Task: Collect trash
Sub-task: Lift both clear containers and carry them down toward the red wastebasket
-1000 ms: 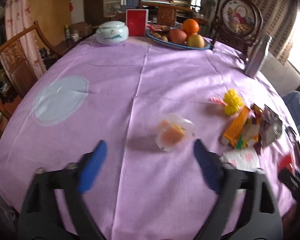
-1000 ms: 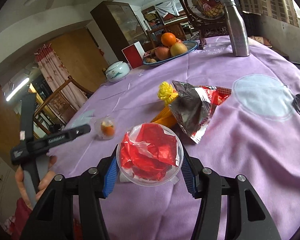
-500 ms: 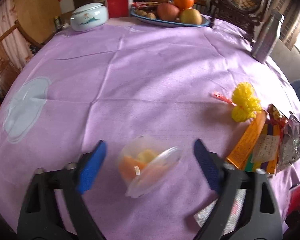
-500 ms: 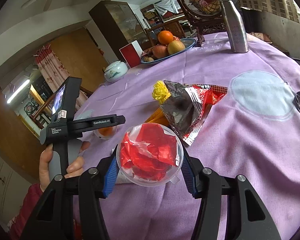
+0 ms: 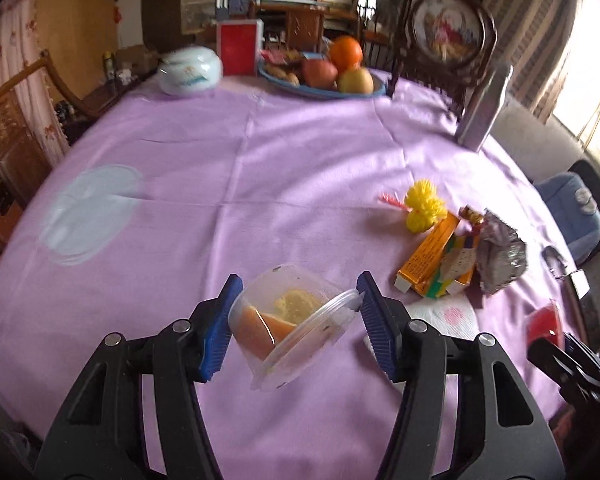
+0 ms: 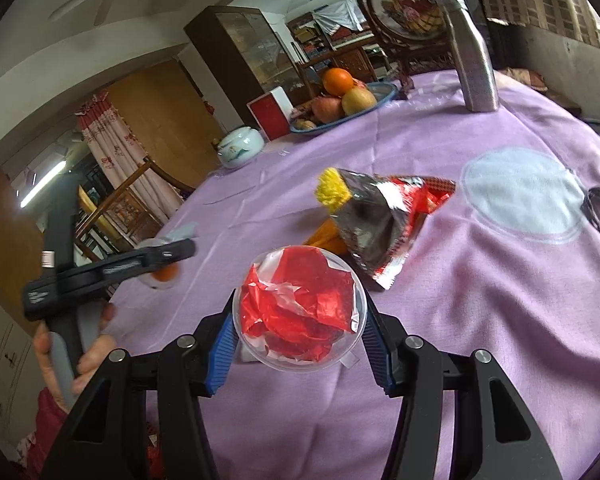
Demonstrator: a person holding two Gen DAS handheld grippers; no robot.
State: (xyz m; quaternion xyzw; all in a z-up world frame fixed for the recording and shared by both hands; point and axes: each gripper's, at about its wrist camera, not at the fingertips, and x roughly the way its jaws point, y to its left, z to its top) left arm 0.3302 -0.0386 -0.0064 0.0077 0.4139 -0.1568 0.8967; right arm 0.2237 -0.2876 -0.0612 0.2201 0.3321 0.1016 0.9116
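My left gripper (image 5: pixel 298 322) is shut on a clear plastic cup of orange peel (image 5: pixel 288 326), which tilts between the blue pads just above the purple tablecloth (image 5: pixel 300 160). My right gripper (image 6: pixel 300 330) is shut on a clear cup stuffed with red wrappers (image 6: pixel 302 314). Loose trash lies on the cloth: a foil snack bag (image 5: pixel 500 258) (image 6: pixel 380 220), an orange carton (image 5: pixel 430 256), a yellow pompom (image 5: pixel 424 210) (image 6: pixel 332 190) and a white napkin (image 5: pixel 446 316). The left gripper also shows in the right wrist view (image 6: pixel 168 254), with the peel cup (image 6: pixel 162 276) in it.
A blue fruit plate (image 5: pixel 320 92), a white lidded jar (image 5: pixel 190 70), a red card (image 5: pixel 238 48) and a steel bottle (image 5: pixel 484 108) (image 6: pixel 474 56) stand at the far side. Pale round patches (image 5: pixel 88 212) (image 6: pixel 524 196) mark the cloth. Wooden chairs surround the table.
My left gripper moved forward over the peel cup, closed on it and lifted it so it tilts. My right gripper kept its hold on the wrapper cup.
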